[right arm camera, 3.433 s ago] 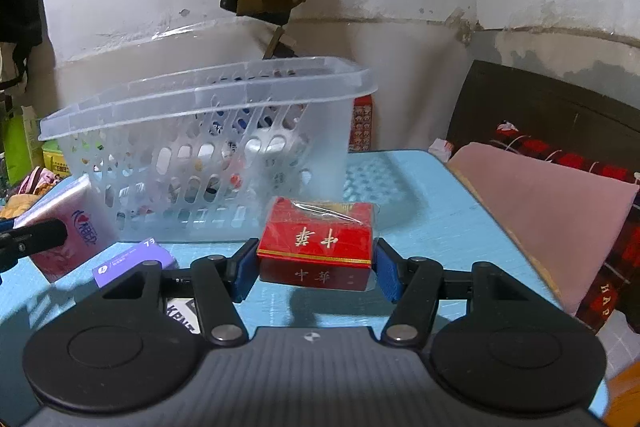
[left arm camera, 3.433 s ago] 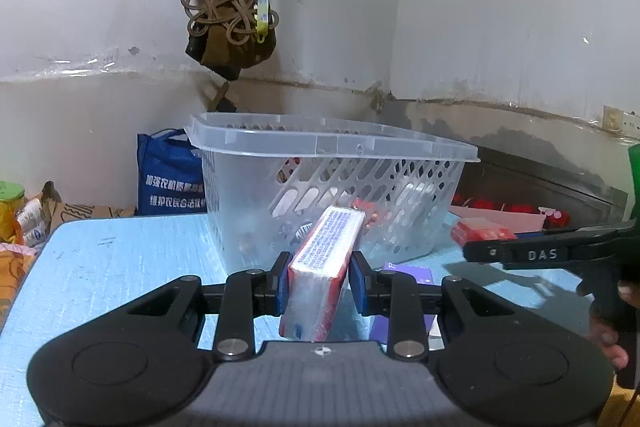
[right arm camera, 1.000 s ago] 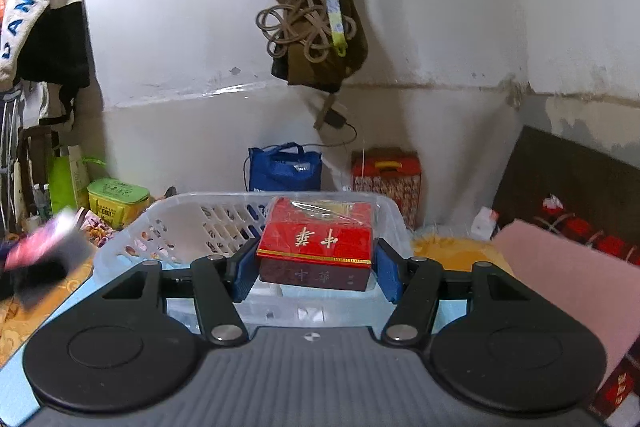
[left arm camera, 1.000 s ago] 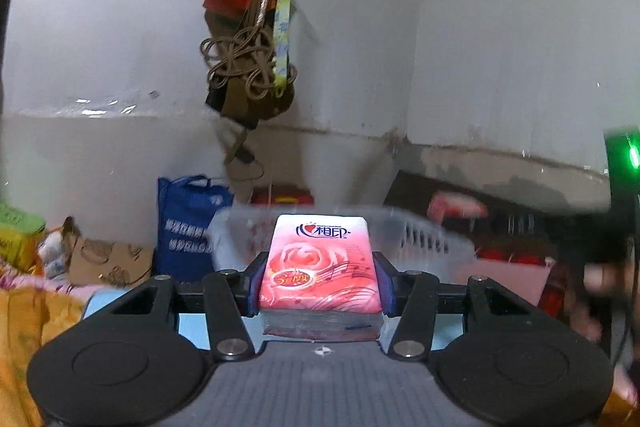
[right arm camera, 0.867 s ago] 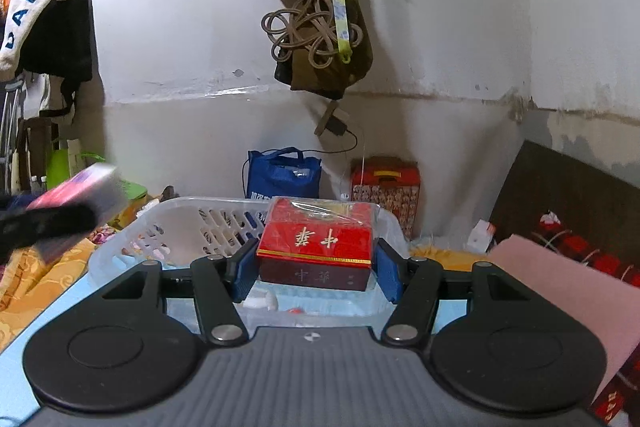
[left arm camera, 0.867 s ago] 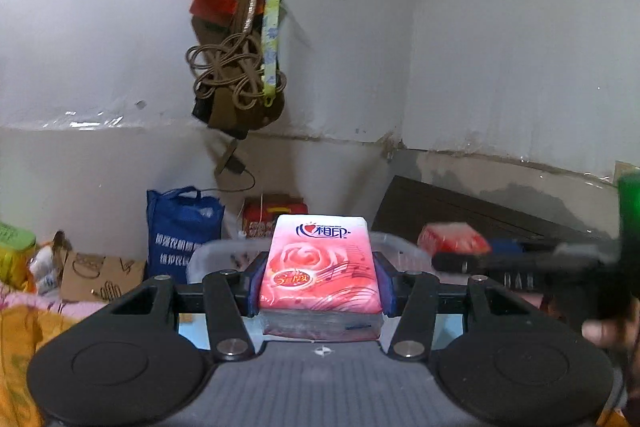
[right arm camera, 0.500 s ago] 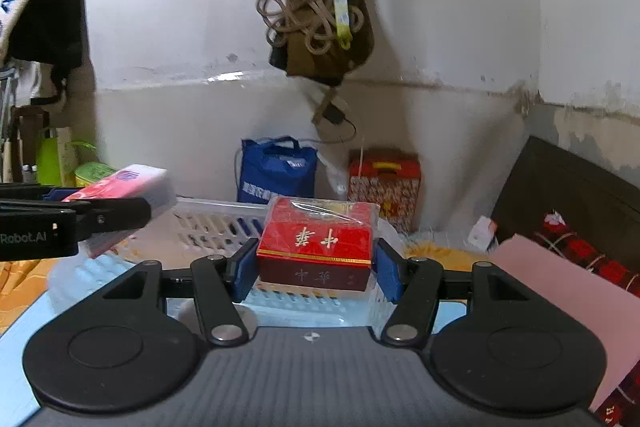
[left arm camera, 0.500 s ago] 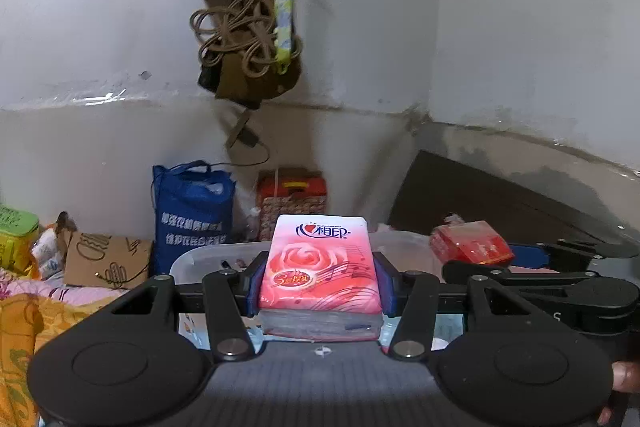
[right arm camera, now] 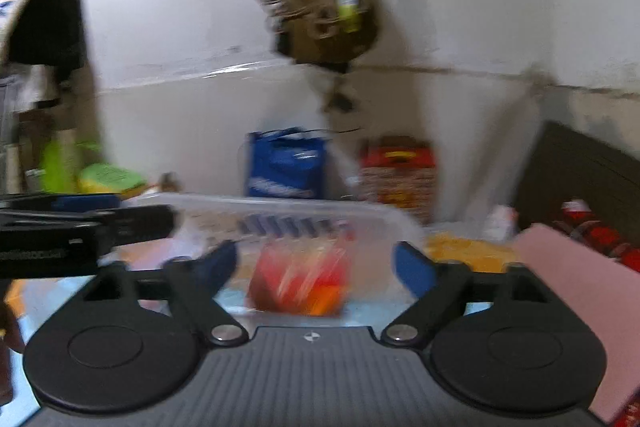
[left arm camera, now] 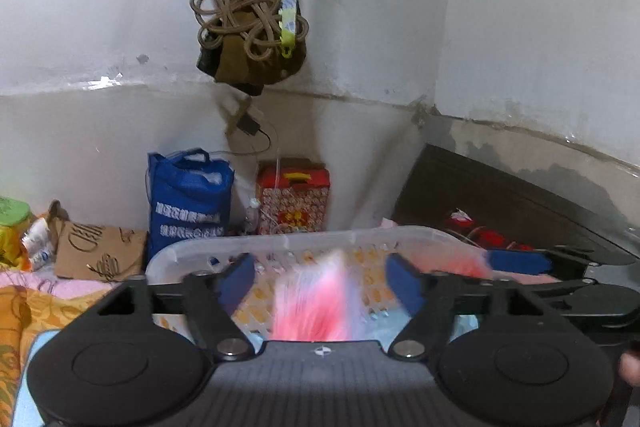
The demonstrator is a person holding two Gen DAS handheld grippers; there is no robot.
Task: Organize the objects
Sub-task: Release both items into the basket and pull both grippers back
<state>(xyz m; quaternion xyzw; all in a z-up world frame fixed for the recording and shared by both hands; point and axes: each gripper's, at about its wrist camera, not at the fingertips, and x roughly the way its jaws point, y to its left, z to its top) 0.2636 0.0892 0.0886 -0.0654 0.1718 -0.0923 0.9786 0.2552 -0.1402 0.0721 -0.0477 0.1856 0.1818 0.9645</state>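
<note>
My left gripper (left arm camera: 320,277) is open above the clear plastic basket (left arm camera: 208,251). The pink tissue pack (left arm camera: 314,301) is a falling blur between and below its fingers. My right gripper (right arm camera: 316,263) is also open over the basket (right arm camera: 384,217). The red cigarette box (right arm camera: 302,285) is a blur dropping between its fingers. The right gripper shows at the right of the left wrist view (left arm camera: 560,267), and the left gripper at the left of the right wrist view (right arm camera: 80,227).
A blue bag (left arm camera: 188,199) and a red gift box (left arm camera: 294,199) stand by the wall behind the basket. A cardboard bag (left arm camera: 100,253) and orange cloth (left arm camera: 24,311) lie at left. A pink cushion (right arm camera: 568,291) lies at right. Ropes and bags (left arm camera: 252,15) hang overhead.
Both grippers have opened above the basket. The pink tissue pack and the red box have left the fingers and are falling toward the basket.
</note>
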